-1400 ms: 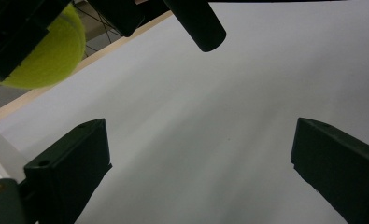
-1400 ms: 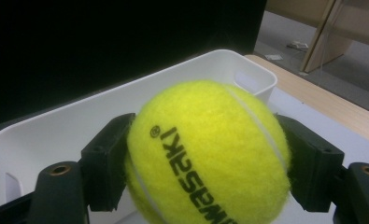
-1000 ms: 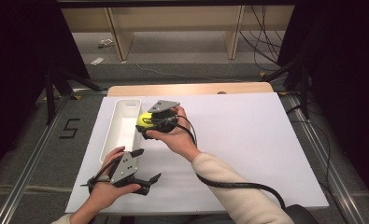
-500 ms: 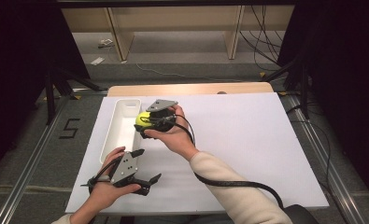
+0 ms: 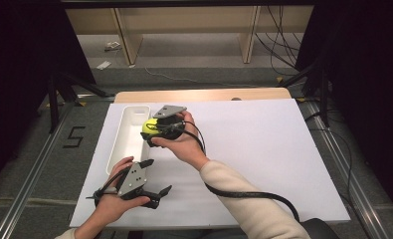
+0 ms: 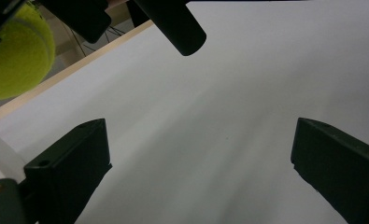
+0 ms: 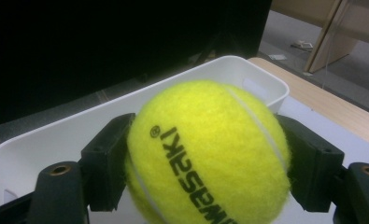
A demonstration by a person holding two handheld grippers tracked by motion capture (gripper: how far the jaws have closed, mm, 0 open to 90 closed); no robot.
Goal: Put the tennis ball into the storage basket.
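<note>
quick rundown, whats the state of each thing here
ball: clamped in the right claw, held over the bin's edge
right claw: shut on the ball
left claw: open, holding nothing, low over the white board
bin: upright on the board, looks empty

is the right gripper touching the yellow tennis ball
Touching. The right gripper view shows the right gripper with both black jaws pressed against opposite sides of the fuzzy yellow tennis ball, above the white plastic bin.
</note>
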